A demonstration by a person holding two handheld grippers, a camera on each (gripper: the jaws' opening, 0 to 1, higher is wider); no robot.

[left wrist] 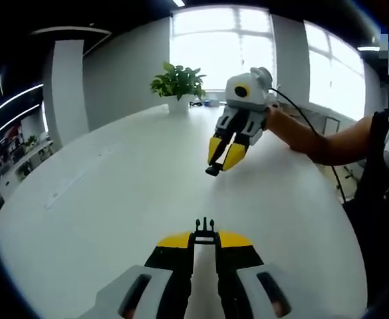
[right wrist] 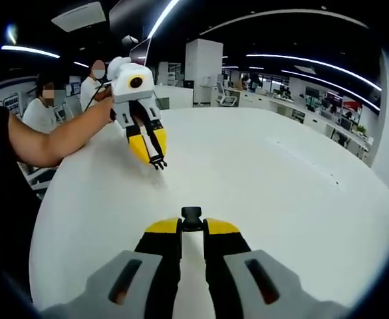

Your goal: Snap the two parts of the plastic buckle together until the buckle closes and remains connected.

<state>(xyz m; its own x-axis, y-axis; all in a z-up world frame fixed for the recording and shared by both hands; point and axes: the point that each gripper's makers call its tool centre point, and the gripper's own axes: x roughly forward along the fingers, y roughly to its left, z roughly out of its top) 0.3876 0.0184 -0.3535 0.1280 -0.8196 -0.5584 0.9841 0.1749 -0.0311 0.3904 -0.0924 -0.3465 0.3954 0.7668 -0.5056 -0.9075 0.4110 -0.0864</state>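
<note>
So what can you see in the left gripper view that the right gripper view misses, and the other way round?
Left gripper view alone: a green potted plant by bright windows, and the pronged black plastic buckle part in its jaws. Right gripper view alone: seated people, office desks, and the black plastic socket buckle part. Both: the white round table, and the opposite gripper holding its part, apart from the other.

open white table (left wrist: 101, 199) lies between the two grippers; only a potted plant (left wrist: 177, 84) stands at its far edge.
</note>
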